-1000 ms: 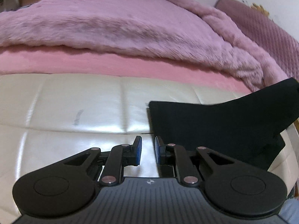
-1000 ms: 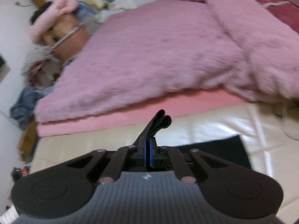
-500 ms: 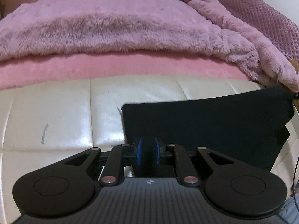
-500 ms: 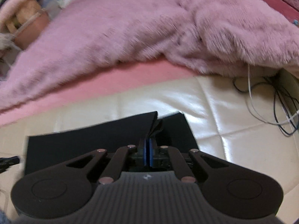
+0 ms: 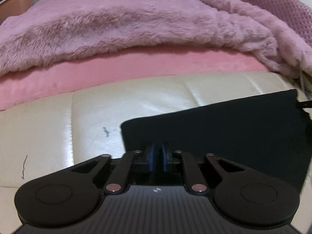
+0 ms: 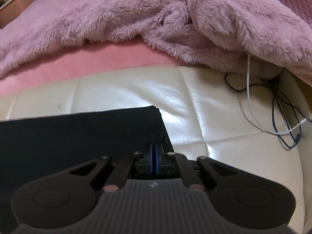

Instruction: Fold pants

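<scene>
Holding: my right hand-held gripper (image 6: 154,157) pinches the near right edge of the black pants (image 6: 78,134), blue pads pressed together on a bunched fold of cloth.
Left hand-held gripper (image 5: 157,157): jaws have just been closing, a thin gap left between the blue pads; it sits over the pants' near left corner, and I cannot tell whether cloth is caught.
Pants: one pair, matte black, smooth, lying flat as a broad folded slab with straight edges and a layered right corner, on the cream cushion.
Cushion (image 5: 48,132): glossy cream leather-like padding, stitched into panels, with a few small dark scuff marks.
Blanket (image 5: 117,19): one, shaggy mauve-pink fur, heaped beyond the cushion.
Sheet (image 5: 136,64): one flat pink band, short velvety nap, between blanket and cushion.
Cables (image 6: 276,113): several thin ones, dark and white, tangled on the cushion's far right, well apart from the pants.
Quilted cover (image 5: 282,5): mauve, diamond-stitched, upper right.
</scene>
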Tool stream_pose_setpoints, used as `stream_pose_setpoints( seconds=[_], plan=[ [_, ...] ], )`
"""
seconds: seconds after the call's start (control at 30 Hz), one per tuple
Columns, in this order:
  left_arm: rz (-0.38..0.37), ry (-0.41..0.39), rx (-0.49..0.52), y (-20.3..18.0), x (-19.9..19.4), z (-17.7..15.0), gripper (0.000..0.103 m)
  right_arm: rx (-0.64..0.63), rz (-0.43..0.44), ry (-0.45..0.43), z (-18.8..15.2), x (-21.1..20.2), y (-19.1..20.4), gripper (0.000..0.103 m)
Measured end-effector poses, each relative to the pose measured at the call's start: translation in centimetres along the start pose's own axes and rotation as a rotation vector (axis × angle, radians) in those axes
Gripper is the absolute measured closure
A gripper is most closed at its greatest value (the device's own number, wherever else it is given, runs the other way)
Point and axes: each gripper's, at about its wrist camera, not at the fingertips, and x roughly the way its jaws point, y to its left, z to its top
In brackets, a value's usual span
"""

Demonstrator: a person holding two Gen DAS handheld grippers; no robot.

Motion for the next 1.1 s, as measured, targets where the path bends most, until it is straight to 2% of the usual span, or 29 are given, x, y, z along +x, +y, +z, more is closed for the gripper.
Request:
stream_pose_setpoints(
  seconds=[0.27,0.33,0.43,0.47,0.53,0.63,0.7,0.8,0.9,1.0,1.1],
  plan=[
    [0.076,-0.054,-0.039,1.8,1.1,1.5,0.097,0.016,0.004,0.002,-0.1,-0.1,-0.2,0.103],
    [0.109,-0.051,-0.087,2.6,0.6,1.9,0.091,0.017,-0.003,0.005,0.0,0.0,-0.1,0.103],
    [0.046,-0.048,-0.137,3.8,-1.7,1.2,0.091,-0.043,-0.038,-0.004,0.3,-0.8,0.9,0.098],
    [0.025,-0.055,-0.126,3.8,-2.7,0.7,0.091,-0.062,-0.061,-0.023,0.4,-1.5,1.2,0.088],
    [-0.03,-0.05,-0.086,3.2,-4.6,-0.5,0.091,-0.079,-0.107,-0.072,0.1,-3.1,1.9,0.075],
    [-0.098,-0.028,-0.015,1.4,-6.6,-2.8,0.091,-0.103,-0.125,-0.14,-1.5,-5.6,3.8,0.075],
    [-0.112,-0.009,0.019,0.3,-7.2,-4.3,0.091,-0.113,-0.06,-0.175,-3.1,-6.9,5.7,0.075],
    [-0.115,0.04,0.061,-0.9,-7.4,-6.8,0.091,-0.122,0.115,-0.212,-6.1,-8.3,9.8,0.077],
    [-0.101,0.091,0.084,-1.3,-7.1,-8.4,0.091,-0.16,0.208,-0.221,-8.7,-8.6,14.2,0.077],
    [-0.097,0.103,0.071,-0.8,-7.3,-9.7,0.091,-0.211,0.251,-0.215,-10.8,-8.2,18.3,0.081],
    [-0.1,0.112,0.043,-0.2,-7.8,-10.4,0.091,-0.189,0.258,-0.215,-11.9,-7.4,20.4,0.081]
  ],
)
